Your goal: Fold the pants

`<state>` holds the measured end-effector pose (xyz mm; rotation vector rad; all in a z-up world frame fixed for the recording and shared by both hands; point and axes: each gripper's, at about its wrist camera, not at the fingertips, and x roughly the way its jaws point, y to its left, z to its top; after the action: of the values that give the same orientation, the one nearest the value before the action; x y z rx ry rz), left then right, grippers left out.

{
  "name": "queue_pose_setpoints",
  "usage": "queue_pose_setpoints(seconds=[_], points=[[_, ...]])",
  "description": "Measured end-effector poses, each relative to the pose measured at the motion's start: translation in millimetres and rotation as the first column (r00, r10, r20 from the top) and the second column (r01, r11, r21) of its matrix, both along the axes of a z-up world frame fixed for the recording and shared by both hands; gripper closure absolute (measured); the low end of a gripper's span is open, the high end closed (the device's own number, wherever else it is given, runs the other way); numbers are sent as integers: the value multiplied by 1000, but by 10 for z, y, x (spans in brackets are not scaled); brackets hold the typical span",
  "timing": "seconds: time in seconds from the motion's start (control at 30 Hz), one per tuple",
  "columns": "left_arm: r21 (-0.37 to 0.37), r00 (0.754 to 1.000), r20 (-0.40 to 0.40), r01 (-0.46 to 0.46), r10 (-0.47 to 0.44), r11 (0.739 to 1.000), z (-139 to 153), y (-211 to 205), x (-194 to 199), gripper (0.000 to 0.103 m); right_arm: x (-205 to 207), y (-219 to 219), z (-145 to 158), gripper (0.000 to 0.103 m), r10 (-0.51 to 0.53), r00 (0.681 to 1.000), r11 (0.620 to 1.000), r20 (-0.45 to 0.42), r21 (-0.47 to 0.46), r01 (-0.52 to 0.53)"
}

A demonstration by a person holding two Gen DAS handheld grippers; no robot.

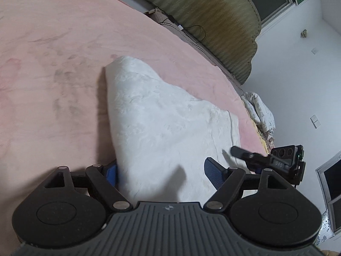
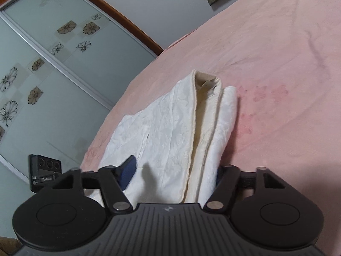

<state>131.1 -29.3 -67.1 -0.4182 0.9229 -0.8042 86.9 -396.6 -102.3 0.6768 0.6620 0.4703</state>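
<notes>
White folded pants (image 1: 159,117) lie on the pink bed sheet (image 1: 53,64). My left gripper (image 1: 162,172) stands open at their near end. Its left pad (image 1: 111,173) is partly hidden by the cloth's edge, and its right pad (image 1: 213,170) is above the cloth. In the right wrist view the pants (image 2: 170,128) show stacked cream edges at the fold. My right gripper (image 2: 173,172) is open astride that thick fold, with the left pad (image 2: 127,170) over flat cloth and the right pad mostly hidden behind the fold. Each gripper shows in the other's view: the right gripper (image 1: 238,152) and the left gripper (image 2: 44,170).
An olive padded headboard (image 1: 213,21) runs along the bed's far side, with cables at its base. A bundle of bedding (image 1: 260,111) lies past the bed's corner. A sliding door with flower prints (image 2: 53,64) stands left of the bed. The pink sheet (image 2: 277,64) spreads wide around the pants.
</notes>
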Motion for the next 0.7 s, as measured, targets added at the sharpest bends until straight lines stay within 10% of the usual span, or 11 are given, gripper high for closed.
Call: queue_pose_setpoints(seconds=[0.23,0.4,0.7], points=[[234,983,183,-65,22,970,186,-238,-308,74,-142,27,-29,68,-43,999,999,20,-1,43],[371,932,363,-136,-9,919,426,-488,-599,84,-200,56,161,77,-54,996,998,75,-6,55],[354,842,539,-255,27,900,814,-342,-678,84,103,264,636,80,-12,983,998,184,-53,22]])
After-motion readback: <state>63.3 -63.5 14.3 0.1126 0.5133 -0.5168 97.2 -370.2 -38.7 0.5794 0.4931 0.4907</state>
